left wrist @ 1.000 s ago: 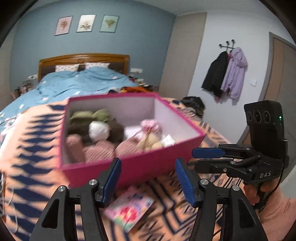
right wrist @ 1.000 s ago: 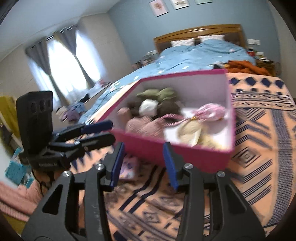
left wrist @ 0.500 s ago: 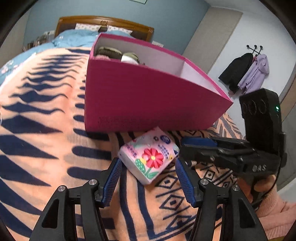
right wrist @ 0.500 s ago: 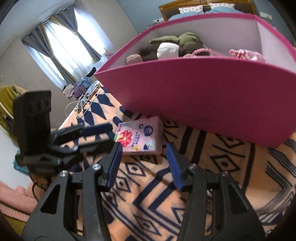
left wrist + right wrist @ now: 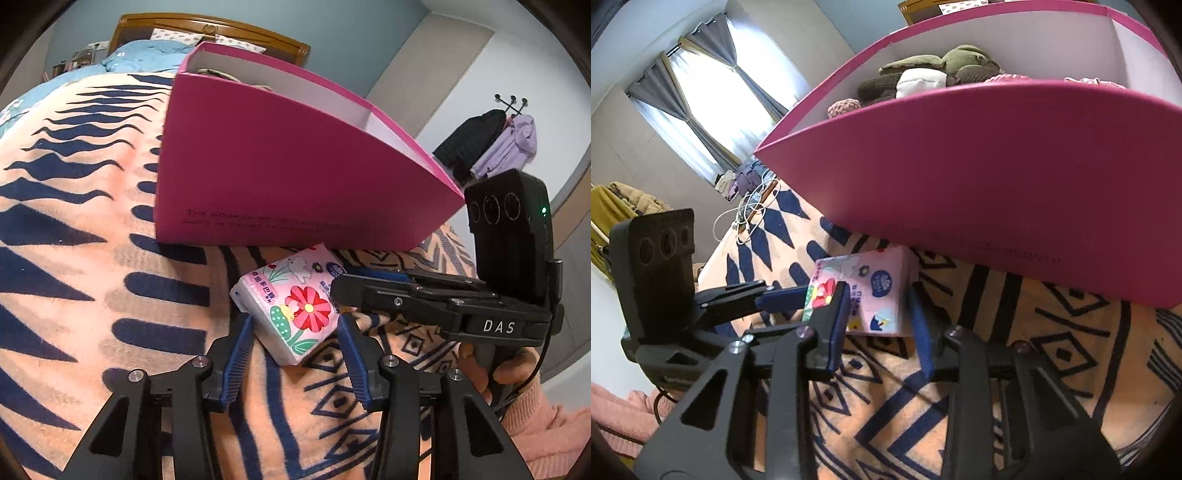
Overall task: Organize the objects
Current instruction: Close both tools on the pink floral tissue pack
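Orange-and-navy blanket point(image 5: 74, 258) covers the bed, and on it stands a pink box point(image 5: 280, 177) already holding plush toys point(image 5: 923, 74). Just at its six-o'clock wall lies a flowered tissue pack point(image 5: 295, 306). Both tools straddle that pack: the left gripper point(image 5: 295, 332) spread wide around its near corner, the right gripper point(image 5: 877, 306) also wide. Judging by this, the pick-up step is in hand; next, one gripper should close squarely, then lift it over the rim.
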{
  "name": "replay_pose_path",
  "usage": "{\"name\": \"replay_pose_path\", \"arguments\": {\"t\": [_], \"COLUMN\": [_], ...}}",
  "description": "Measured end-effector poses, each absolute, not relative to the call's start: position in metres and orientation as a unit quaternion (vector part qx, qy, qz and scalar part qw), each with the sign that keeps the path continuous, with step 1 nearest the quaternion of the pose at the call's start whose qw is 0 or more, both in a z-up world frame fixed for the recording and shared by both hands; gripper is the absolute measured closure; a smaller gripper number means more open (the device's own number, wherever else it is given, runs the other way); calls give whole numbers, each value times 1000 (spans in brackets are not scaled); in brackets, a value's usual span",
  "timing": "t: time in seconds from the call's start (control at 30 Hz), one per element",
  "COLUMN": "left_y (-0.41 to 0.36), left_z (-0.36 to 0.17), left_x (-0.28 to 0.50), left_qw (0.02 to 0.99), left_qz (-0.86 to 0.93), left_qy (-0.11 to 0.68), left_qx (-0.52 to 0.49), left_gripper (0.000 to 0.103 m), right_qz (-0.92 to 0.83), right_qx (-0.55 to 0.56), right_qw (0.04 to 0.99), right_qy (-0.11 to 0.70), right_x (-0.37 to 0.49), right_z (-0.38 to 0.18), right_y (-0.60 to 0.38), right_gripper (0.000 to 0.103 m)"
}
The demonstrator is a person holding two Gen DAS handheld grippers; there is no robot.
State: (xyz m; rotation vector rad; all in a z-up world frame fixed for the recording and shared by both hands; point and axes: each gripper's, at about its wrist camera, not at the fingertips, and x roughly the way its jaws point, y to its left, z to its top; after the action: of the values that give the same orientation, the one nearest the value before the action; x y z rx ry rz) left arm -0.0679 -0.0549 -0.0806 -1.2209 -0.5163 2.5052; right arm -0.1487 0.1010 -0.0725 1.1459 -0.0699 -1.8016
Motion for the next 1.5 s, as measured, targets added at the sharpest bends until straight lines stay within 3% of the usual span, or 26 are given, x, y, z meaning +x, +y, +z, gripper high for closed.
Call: {"name": "replay_pose_path", "arguments": {"t": [0.4, 0.8, 0.9, 1.5], "left_y": [-9, -12, -11, -2], "left_z": [-77, -80, -80, -71], "left_x": [-82, -80, -80, -76], "left_qw": [217, 212, 213, 206], "left_qz": [860, 859, 858, 866], "left_qy": [-152, -148, -147, -138], "left_qx": [-436, -441, -443, -433], "left_gripper": [56, 56, 62, 66], "right_qz": [-756, -761, -757, -773], "right_qx": [476, 477, 478, 457], "right_qw": [443, 427, 429, 430], "right_qy": [-75, -107, -117, -94], "right_x": [-129, -132, -135, -124], "right_z": [-68, -74, -76, -68], "right_y": [166, 192, 190, 187], "right_gripper": [68, 68, 68, 68]}}
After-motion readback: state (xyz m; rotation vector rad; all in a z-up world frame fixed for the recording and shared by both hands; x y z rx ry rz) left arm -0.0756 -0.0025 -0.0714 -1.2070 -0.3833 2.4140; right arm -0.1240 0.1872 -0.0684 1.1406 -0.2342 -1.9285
